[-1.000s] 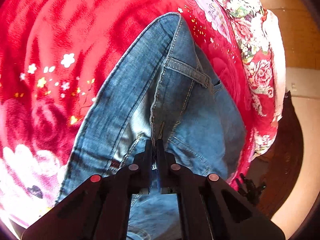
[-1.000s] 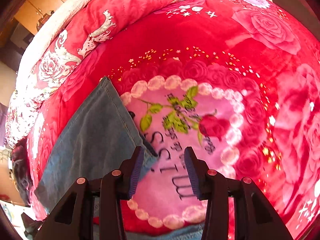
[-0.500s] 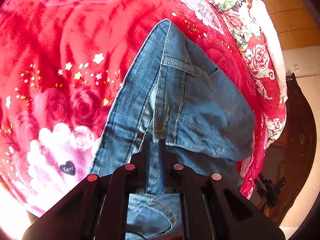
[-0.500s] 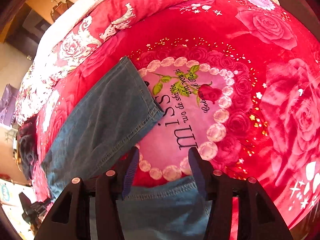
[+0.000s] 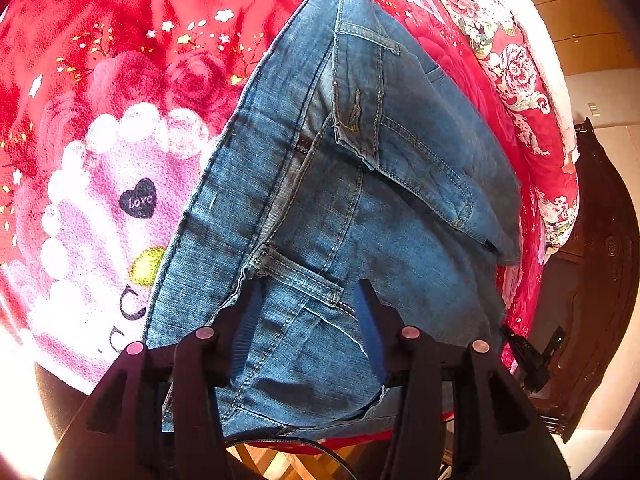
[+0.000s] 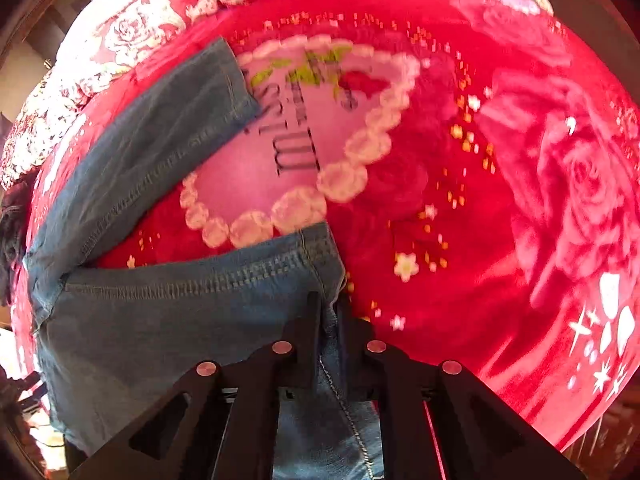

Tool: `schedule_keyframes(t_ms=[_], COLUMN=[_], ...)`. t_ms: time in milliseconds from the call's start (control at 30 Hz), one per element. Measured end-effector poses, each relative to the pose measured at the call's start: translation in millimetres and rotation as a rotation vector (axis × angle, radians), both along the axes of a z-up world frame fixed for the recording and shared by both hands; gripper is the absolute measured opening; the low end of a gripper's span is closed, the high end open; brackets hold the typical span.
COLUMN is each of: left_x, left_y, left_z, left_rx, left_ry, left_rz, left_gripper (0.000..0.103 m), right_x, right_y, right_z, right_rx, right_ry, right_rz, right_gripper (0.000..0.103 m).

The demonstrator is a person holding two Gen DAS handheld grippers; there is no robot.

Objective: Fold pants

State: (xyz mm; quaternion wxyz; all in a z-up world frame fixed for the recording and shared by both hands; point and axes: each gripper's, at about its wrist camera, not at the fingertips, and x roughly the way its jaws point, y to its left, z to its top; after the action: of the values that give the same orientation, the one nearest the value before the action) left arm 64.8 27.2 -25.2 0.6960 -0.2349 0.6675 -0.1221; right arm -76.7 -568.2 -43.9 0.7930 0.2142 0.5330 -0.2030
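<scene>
Jeans point(image 5: 360, 208) on red blanket point(image 5: 120, 60) | left gripper point(image 5: 306, 312) spread, empty | right gripper point(image 6: 329, 320) clamps hem

A red floral blanket point(image 5: 120, 60) is covering the bed, showing a pink heart panel point(image 6: 280, 152); dark wooden furniture point(image 5: 600, 260) is standing beside it.

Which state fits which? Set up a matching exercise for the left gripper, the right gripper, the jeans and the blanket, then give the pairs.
Column one:
1. left gripper
2. right gripper
3. jeans
4. blanket

Column two:
A. red with roses, spread under everything
B. shut on a hem of denim
C. open above the waistband area
D. blue, lying partly folded on the bed

Pairs: 1-C, 2-B, 3-D, 4-A
</scene>
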Motion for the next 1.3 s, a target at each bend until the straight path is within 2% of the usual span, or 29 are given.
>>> schedule_keyframes(t_ms=[100,133,167,233,267,300,400,467,500,533,567,700,733,800,833,933,1033,1133,1167,1200,1267,1300], left_x=[1,-1,-3,-10,-14,-17,-21,-20,-20,-19,-19,-21,-22,-24,-23,-18,3,36,48,61,86,98], left_y=[1,3,4,6,6,5,2,0,-1,-3,-5,-5,-2,3,4,9,22,28,29,27,22,20], left_z=[-2,-1,1,4,5,5,-3,-7,-6,-4,-1,-1,-3,-5,-4,3,13,24,27,30,33,34], left_rx=[-0.009,-0.019,-0.034,-0.074,-0.08,-0.079,-0.067,-0.06,-0.062,-0.059,-0.051,-0.047,-0.057,-0.078,-0.083,-0.135,-0.175,-0.181,-0.178,-0.174,-0.157,-0.141], left_ry=[0.013,0.022,0.033,0.033,0.03,0.028,0.037,0.044,0.045,0.044,0.043,0.03,0.028,0.032,0.04,0.062,0.058,0.049,0.047,0.048,0.054,0.063], left_rz=[0.022,0.028,0.027,0.002,-0.012,-0.024,-0.025,0.0,0.005,0.003,-0.007,-0.031,-0.023,-0.005,-0.005,-0.007,0.04,0.081,0.092,0.099,0.109,0.114], left_gripper=[0.046,0.046,0.046,0.046,0.046,0.046,0.046,0.048,0.051,0.054,0.054,0.054,0.054,0.054,0.054,0.054,0.054,0.054,0.054,0.057,0.067,0.068], right_x=[-2,-8,-17,-42,-55,-69,-110,-129,-135,-139,-139,-155,-160,-167,-170,-181,-169,-130,-112,-89,-45,-24], right_y=[-16,-23,-28,-31,-29,-25,-14,-7,-1,7,14,22,15,8,6,-4,-11,-17,-18,-19,-19,-19], right_z=[-4,-2,3,12,14,15,4,-13,-18,-15,-14,3,0,-13,-16,3,28,44,48,53,58,63], right_rx=[-0.077,-0.047,0.008,0.108,0.132,0.144,0.203,0.285,0.286,0.241,0.234,0.147,0.167,0.133,0.153,0.2,0.193,0.188,0.192,0.203,0.221,0.23], right_ry=[0.076,0.066,0.02,-0.043,-0.039,-0.032,-0.016,-0.033,-0.053,-0.068,-0.07,-0.1,-0.095,0.002,0.012,-0.084,-0.144,-0.149,-0.155,-0.167,-0.187,-0.193], right_rz=[-0.085,-0.107,-0.121,-0.124,-0.117,-0.109,-0.108,-0.14,-0.147,-0.142,-0.118,-0.141,-0.162,-0.201,-0.202,-0.255,-0.25,-0.216,-0.204,-0.185,-0.152,-0.131], right_gripper=[0.005,0.008,0.009,0.022,0.037,0.046,0.048,0.045,0.031,0.014,0.005,0.005,0.0,0.0,0.0,0.006,0.009,0.028,0.037,0.044,0.046,0.049])
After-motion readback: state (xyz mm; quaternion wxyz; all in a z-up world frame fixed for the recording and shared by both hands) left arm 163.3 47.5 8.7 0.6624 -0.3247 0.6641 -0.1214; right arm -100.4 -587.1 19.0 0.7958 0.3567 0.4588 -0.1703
